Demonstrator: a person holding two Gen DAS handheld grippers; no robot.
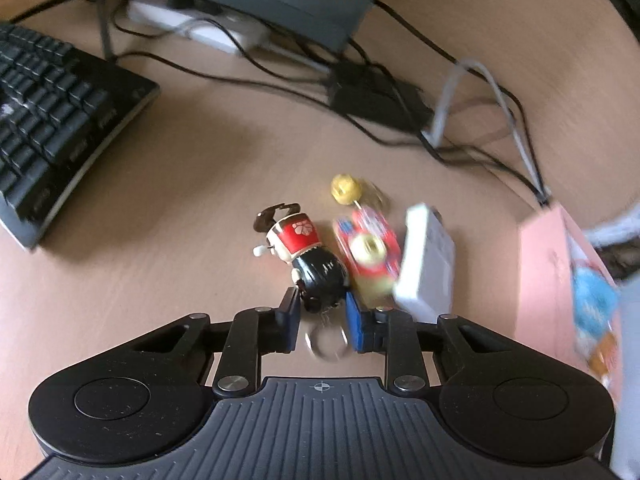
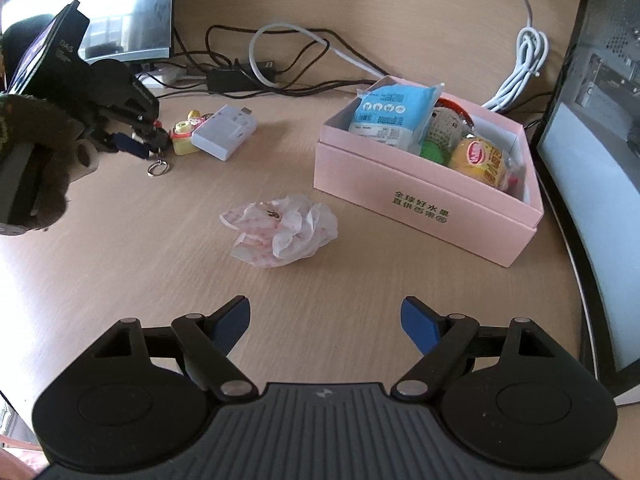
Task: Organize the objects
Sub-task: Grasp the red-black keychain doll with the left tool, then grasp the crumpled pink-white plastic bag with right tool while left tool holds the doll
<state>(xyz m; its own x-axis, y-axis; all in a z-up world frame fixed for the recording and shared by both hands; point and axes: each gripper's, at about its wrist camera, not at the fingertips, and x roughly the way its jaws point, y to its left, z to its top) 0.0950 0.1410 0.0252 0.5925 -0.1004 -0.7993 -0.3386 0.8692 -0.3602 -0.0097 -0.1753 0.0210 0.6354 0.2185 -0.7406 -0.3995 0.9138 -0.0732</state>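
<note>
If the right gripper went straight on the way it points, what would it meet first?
Probably the crumpled wrapper, lying on the desk ahead of the open right gripper; with its downward tilt it might meet bare desk first.

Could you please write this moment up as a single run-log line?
left claw: shut on doll keychain | right claw: open, holding nothing | crumpled wrapper: on desk | pink box: partly filled

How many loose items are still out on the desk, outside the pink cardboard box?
5: doll keychain between left gripper's pads, red-yellow toy, yellow knob, white adapter, crumpled wrapper. Others may hide.
</note>
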